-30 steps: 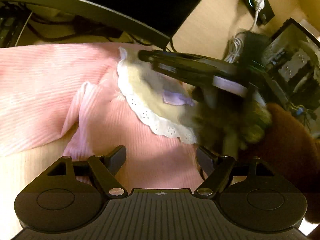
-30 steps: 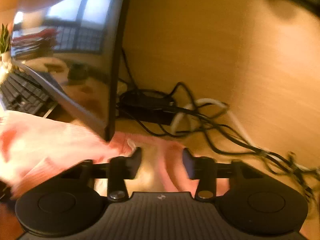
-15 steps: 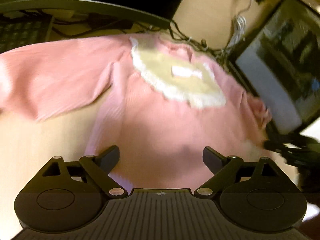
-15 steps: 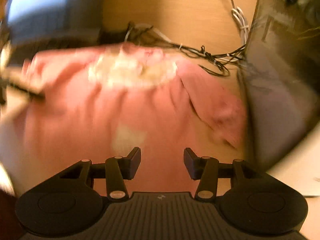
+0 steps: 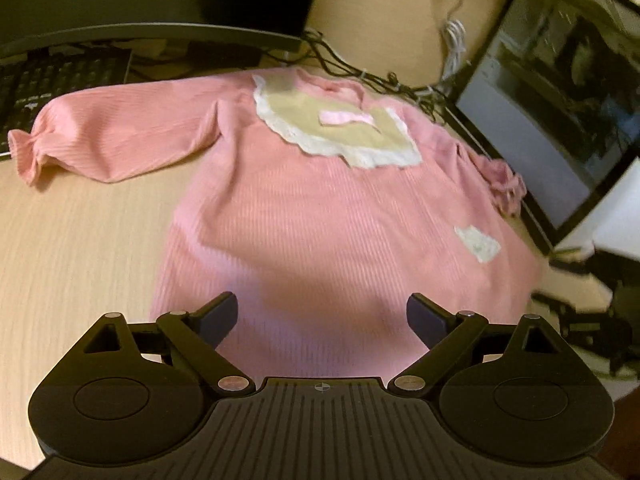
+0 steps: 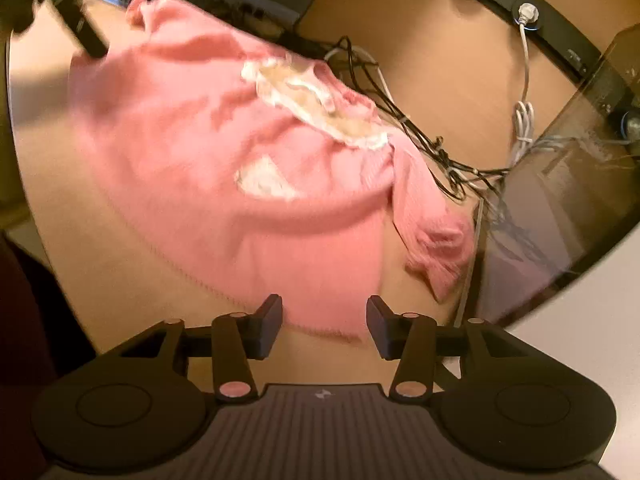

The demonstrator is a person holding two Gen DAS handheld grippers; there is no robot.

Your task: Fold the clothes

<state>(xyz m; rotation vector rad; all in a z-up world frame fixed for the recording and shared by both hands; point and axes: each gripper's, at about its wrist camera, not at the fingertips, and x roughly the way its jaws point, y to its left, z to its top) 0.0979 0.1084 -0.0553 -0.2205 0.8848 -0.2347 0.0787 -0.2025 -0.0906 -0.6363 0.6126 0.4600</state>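
A pink ribbed top [image 5: 320,220] lies spread flat on the wooden desk [image 5: 80,240]. It has a cream lace collar [image 5: 340,132] and a small white patch [image 5: 478,243]. One sleeve [image 5: 112,136] stretches out left; the other sleeve [image 5: 504,184] is bunched at the right. My left gripper [image 5: 322,314] hovers open and wide over the hem, holding nothing. In the right wrist view, my right gripper [image 6: 324,320] is at the hem corner of the top [image 6: 224,208]. Its jaws are closing with the hem edge between them, the pads still apart from the cloth.
A keyboard [image 5: 48,80] and a dark monitor stand [image 5: 160,36] sit behind the top. A tangle of black cables [image 5: 360,76] lies by the collar. A screen [image 5: 560,100] stands at the right. A white cable [image 6: 524,120] hangs beside a glass panel [image 6: 568,200].
Both cameras have drawn back from the neckline, so the whole top now shows. The right gripper swung round to the hem corner. The left jaws have spread wider.
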